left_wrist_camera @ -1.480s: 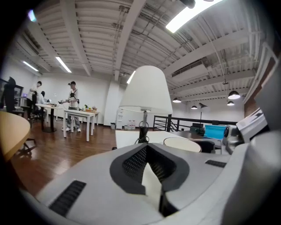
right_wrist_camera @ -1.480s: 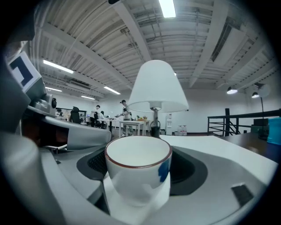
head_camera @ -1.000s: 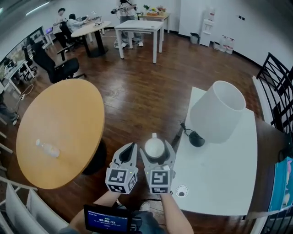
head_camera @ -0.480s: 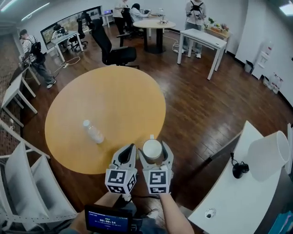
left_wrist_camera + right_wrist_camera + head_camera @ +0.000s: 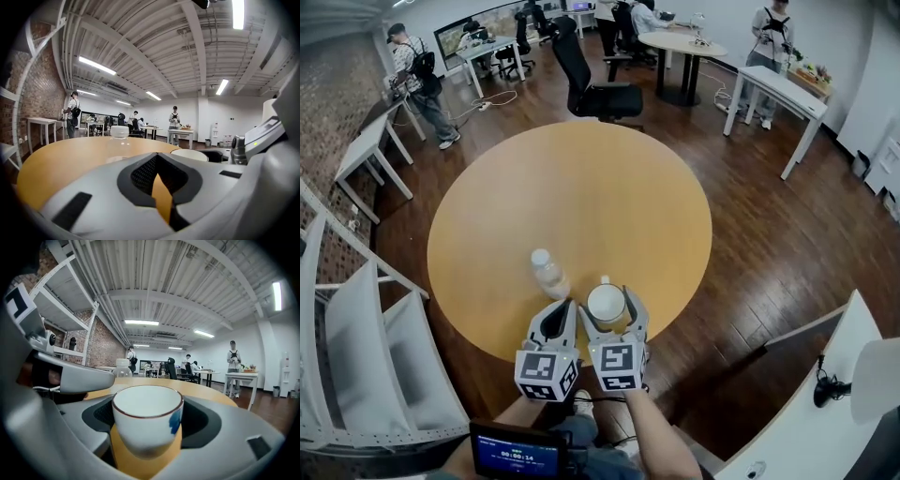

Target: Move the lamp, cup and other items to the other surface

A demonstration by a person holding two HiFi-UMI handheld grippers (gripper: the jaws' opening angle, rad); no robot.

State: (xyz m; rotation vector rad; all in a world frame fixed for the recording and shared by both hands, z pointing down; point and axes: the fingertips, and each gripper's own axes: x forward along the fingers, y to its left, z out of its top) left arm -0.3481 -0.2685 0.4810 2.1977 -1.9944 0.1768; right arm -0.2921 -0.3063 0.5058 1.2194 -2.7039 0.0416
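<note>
Over tabletop by bottle, clamped cup in right gripper jaws, left gripper closed, empty; likely needed setting down next.

We hold white cup in right claw over round wooden worktop, near edge | left claw alongside, jaws together | clear bottle just ahead | lamp on white worktop, far right
</note>
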